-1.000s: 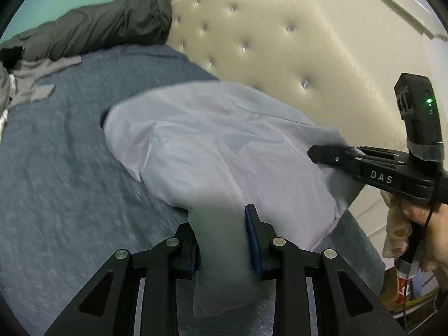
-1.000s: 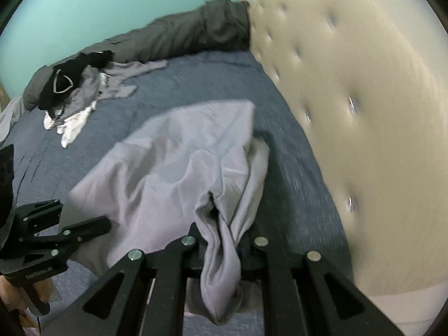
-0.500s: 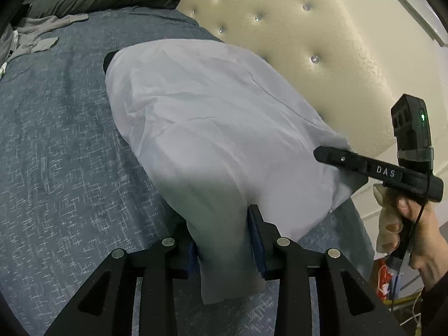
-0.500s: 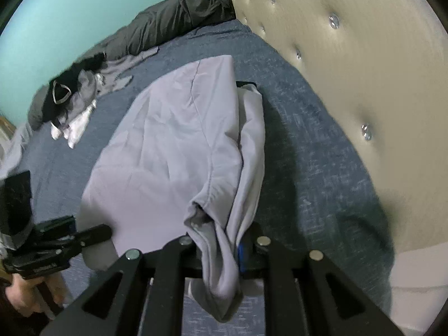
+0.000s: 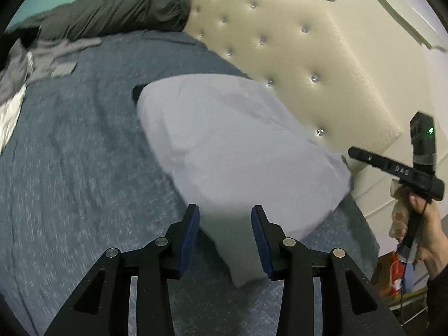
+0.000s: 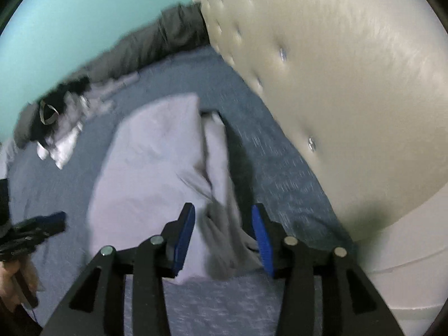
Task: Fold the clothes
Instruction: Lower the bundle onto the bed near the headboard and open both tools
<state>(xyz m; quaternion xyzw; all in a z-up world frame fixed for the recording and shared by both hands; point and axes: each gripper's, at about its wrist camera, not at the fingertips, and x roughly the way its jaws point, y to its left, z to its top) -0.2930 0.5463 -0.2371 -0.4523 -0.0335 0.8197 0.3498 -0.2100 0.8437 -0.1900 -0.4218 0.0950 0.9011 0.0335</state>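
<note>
Pale lilac cotton garment (image 5: 238,145) lies spread on the blue-grey bedspread (image 5: 70,168) beside the cream tufted headboard (image 5: 308,56). Left gripper (image 5: 225,235) and right gripper (image 6: 222,233) both stand wide, cloth corners loose between them. Likely a fold just laid; next, regrip an edge, with open room leftward

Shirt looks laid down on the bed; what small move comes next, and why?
Probably draw both grippers back clear. The left gripper and right gripper stand open, and the shirt lies on the bed, its near edge between their fingers.
</note>
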